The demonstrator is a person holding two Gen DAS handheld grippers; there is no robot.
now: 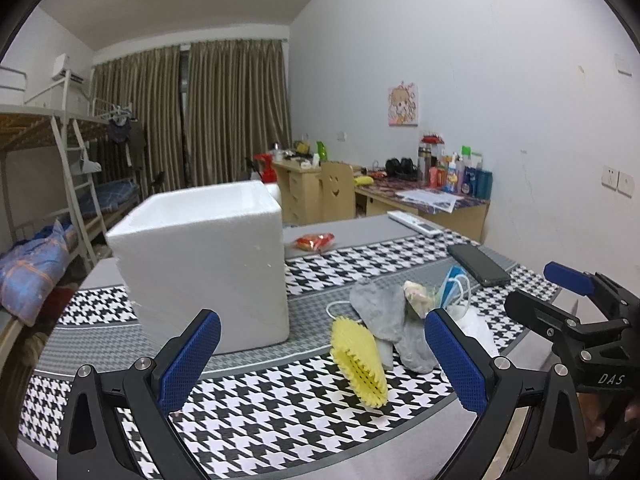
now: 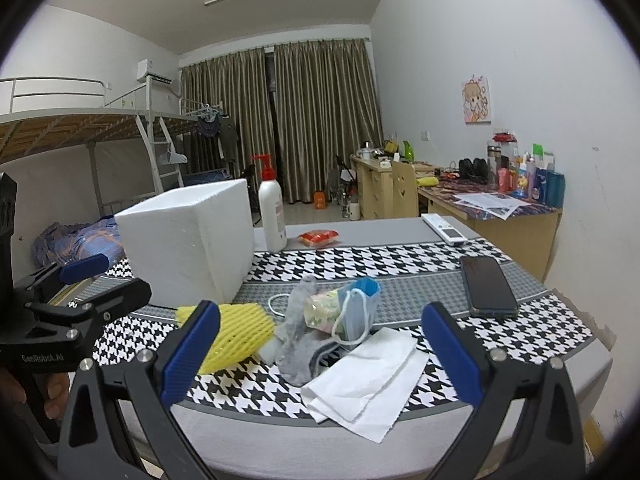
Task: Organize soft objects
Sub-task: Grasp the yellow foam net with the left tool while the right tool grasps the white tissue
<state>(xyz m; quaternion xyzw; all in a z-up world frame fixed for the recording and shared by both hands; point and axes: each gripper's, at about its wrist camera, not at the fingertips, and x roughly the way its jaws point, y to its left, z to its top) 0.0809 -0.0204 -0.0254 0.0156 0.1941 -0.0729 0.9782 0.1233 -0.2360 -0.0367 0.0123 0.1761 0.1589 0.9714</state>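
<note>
A pile of soft things lies on the houndstooth table: a yellow foam net (image 1: 360, 362) (image 2: 236, 334), a grey sock (image 1: 390, 322) (image 2: 298, 340), a blue face mask (image 1: 452, 286) (image 2: 358, 312), a small floral packet (image 2: 322, 310) and a white tissue (image 2: 366, 384). A white foam box (image 1: 204, 264) (image 2: 188, 244) stands to the left of the pile. My left gripper (image 1: 322, 360) is open and empty, above the table just short of the foam net. My right gripper (image 2: 320, 354) is open and empty, in front of the pile. Each gripper shows at the edge of the other's view.
A black phone (image 1: 478, 264) (image 2: 488, 286) lies right of the pile. A white remote (image 2: 442, 229), a red snack packet (image 1: 314, 241) (image 2: 319, 237) and a lotion pump bottle (image 2: 272, 212) stand at the table's far side. A cluttered desk (image 2: 496, 204) is behind.
</note>
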